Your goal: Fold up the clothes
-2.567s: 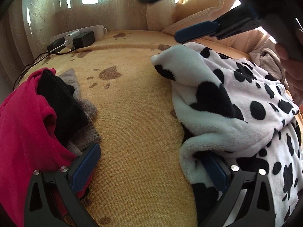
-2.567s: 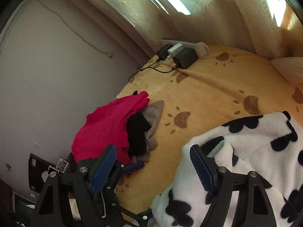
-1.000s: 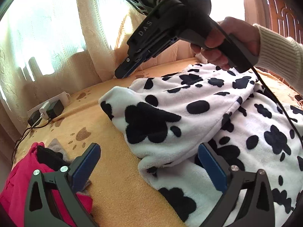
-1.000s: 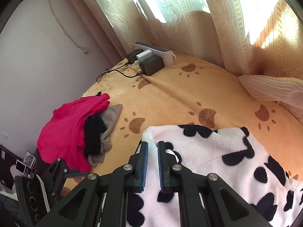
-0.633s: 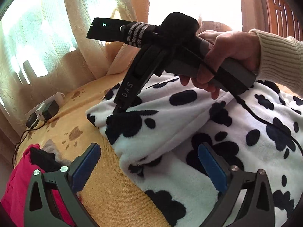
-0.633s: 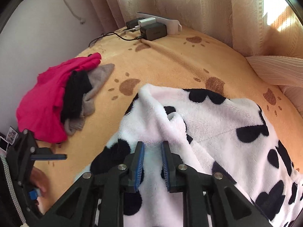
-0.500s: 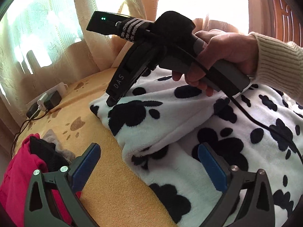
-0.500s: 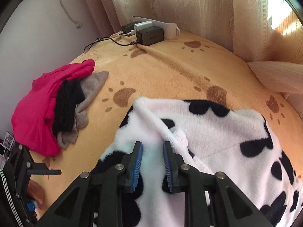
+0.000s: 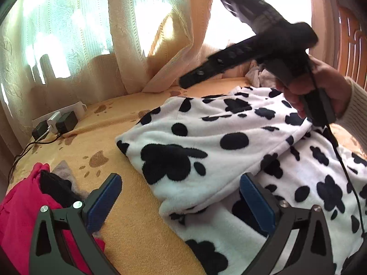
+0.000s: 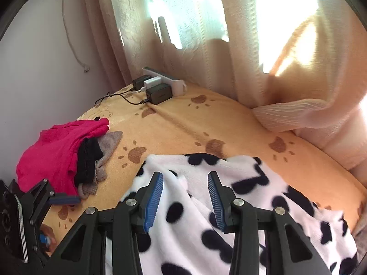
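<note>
Lying across the near right part of the bed, the one white fleece garment with black spots has a flap doubled over itself, its folded corner pointing toward the bed's left edge. The right gripper hangs above that flap with its jaws opening and no cloth pinched between the blue pads; the left gripper is spread wide and empty over the garment's near edge. To do this step well, I judge the flap should be let go cleanly and its edge lined up square before the next fold, since plush fleece tends to spring back. Counted: one spotted garment, one heap of red, black and grey clothes at the left edge, one power strip at the far corner, two grippers.
</note>
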